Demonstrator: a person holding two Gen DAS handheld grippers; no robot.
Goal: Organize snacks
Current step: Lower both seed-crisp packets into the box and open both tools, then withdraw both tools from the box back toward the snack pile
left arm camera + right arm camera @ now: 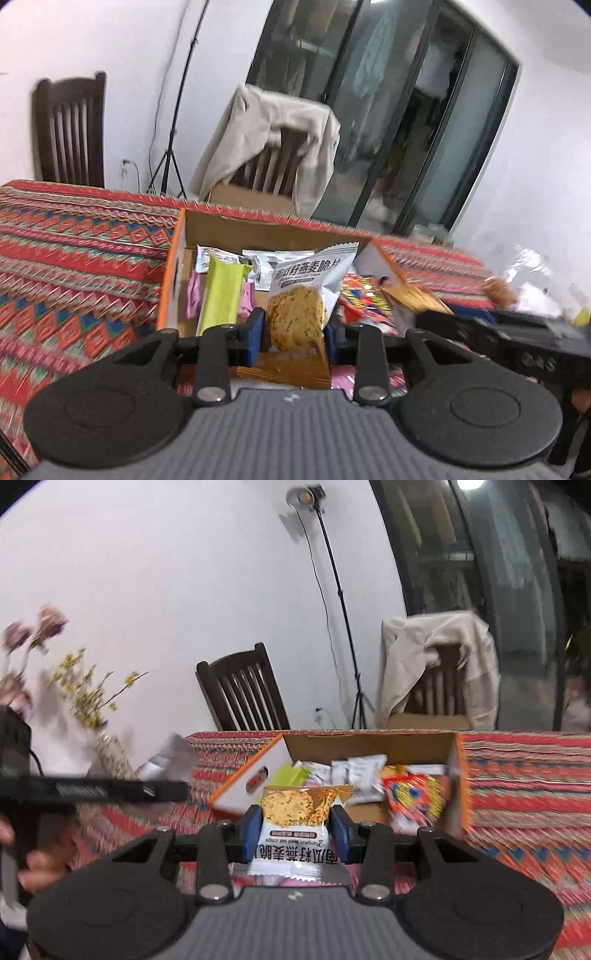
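My left gripper (pixel 295 334) is shut on an oat crisp packet (pixel 304 295), white on top with a cookie picture, held upright above the table. My right gripper (pixel 295 825) is shut on a second oat crisp packet (pixel 291 812), turned upside down with its cookie end pointing away. Just beyond both grippers stands an open cardboard box (pixel 258 225) (pixel 369 742) with orange edges. Inside it lie a lime-green bar (pixel 221 291), pink wrappers (pixel 194 295), several white sachets (pixel 354 771) and a red and yellow bag (pixel 413 797). The right gripper's black body (pixel 517 343) shows at the right of the left wrist view.
A red patterned tablecloth (pixel 74 258) (pixel 517 775) covers the table. Behind it stand a dark wooden chair (pixel 243 694), a chair draped with a beige jacket (pixel 273 147), a light stand (pixel 340 609) and glass doors. A vase of flowers (pixel 88 701) stands at the left; a person's hand (pixel 40 856) holds the other gripper.
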